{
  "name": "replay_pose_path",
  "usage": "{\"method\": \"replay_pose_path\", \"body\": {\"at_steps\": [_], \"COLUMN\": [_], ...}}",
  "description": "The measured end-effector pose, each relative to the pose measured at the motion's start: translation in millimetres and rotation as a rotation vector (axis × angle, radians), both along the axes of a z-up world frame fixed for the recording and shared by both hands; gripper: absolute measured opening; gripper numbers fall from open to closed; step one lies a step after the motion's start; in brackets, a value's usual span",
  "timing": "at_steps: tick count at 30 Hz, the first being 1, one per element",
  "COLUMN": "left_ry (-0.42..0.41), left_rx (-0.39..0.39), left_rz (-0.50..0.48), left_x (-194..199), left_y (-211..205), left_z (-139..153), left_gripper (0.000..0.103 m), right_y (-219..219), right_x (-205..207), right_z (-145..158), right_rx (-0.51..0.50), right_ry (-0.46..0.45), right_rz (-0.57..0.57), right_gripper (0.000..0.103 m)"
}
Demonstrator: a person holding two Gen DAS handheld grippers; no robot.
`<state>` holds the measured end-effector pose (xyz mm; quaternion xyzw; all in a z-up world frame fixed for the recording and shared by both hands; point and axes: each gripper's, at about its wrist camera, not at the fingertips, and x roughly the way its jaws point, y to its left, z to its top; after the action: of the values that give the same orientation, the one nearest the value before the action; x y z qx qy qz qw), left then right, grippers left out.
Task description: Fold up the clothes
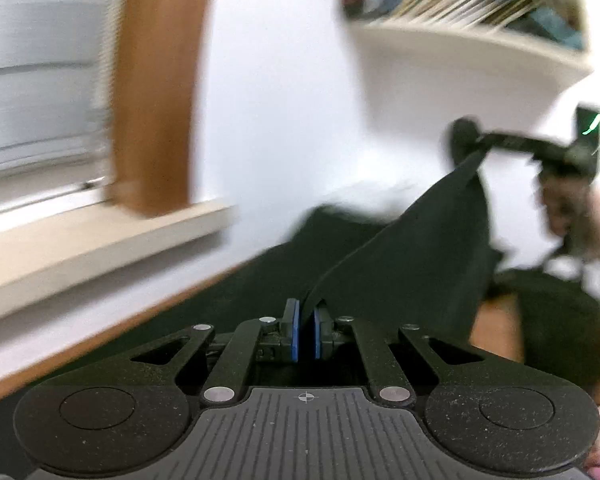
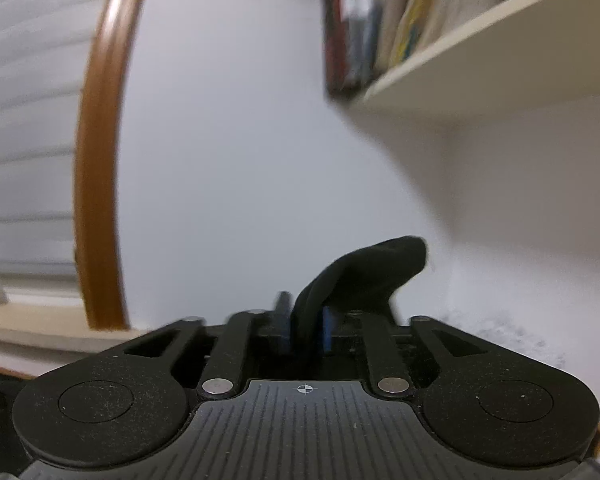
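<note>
A black garment [image 1: 400, 248] is lifted off the wooden surface and stretched between both grippers. In the left wrist view my left gripper [image 1: 306, 322] is shut, its blue pads pinching one edge of the cloth. To the upper right, my right gripper [image 1: 470, 142] holds another corner higher up, with a hand [image 1: 572, 208] behind it. In the right wrist view my right gripper [image 2: 305, 314] has a thick fold of the black garment [image 2: 372, 268] pressed between its blue pads, and the cloth bunches out past the fingertips. The rest of the garment is hidden there.
A white wall is straight ahead. A window with blinds [image 1: 32, 100], a wooden frame [image 1: 156, 92] and a pale sill [image 1: 100, 240] stand on the left. A shelf of books [image 1: 472, 12] hangs at upper right. The brown tabletop [image 1: 496, 328] shows under the cloth.
</note>
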<state>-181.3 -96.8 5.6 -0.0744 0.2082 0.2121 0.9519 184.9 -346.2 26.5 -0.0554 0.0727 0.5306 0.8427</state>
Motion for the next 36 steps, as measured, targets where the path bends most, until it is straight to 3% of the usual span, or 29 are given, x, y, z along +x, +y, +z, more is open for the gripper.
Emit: {"method": "replay_pose_path", "body": {"at_steps": [2,4,7,14,17,25,27,28,31,36], "left_ry": [0.092,0.122,0.121,0.135,0.128,0.117,0.118,0.118,0.121,0.046], "left_rx": [-0.039,-0.117,-0.154,-0.15,-0.155,-0.166,-0.165,-0.165,-0.164,-0.199], "left_rz": [0.075,0.081,0.071,0.074,0.074,0.073,0.072,0.07,0.048,-0.066], "left_x": [14.4,15.8,13.1,14.3,14.8,14.6,15.1,15.2,16.4,16.6], "left_y": [22.3,38.2,42.1,45.5,46.3,48.9,49.2,49.7,49.9,36.8], "left_z": [-22.6,-44.5,-62.1,-63.5,-69.1,-72.1,-72.7,-72.8,-69.1,-44.7], "left_gripper": [0.007,0.008,0.009,0.013,0.013,0.013,0.013,0.013,0.009,0.007], "right_y": [25.7,32.1,16.8,-17.9,-17.5,12.9,11.9,8.1,-7.9,-60.1], "right_x": [3.8,5.5,10.8,56.1,68.6,79.1,86.0,88.2,90.1,69.6], "right_z": [-11.6,-24.5,-46.7,-101.6,-121.9,-136.3,-135.6,-132.3,-113.2,-31.2], "right_rx": [-0.053,-0.091,-0.124,-0.237,-0.239,-0.204,-0.186,-0.169,-0.105,-0.038], "right_ry": [0.022,0.048,0.064,0.245,0.339,0.351,0.361,0.359,0.326,0.234], "right_rz": [-0.018,0.002,-0.003,-0.058,-0.073,-0.098,-0.09,-0.082,-0.058,-0.09], "right_gripper": [0.035,0.036,0.042,0.044,0.049,0.046,0.015,0.008,0.005,0.004]}}
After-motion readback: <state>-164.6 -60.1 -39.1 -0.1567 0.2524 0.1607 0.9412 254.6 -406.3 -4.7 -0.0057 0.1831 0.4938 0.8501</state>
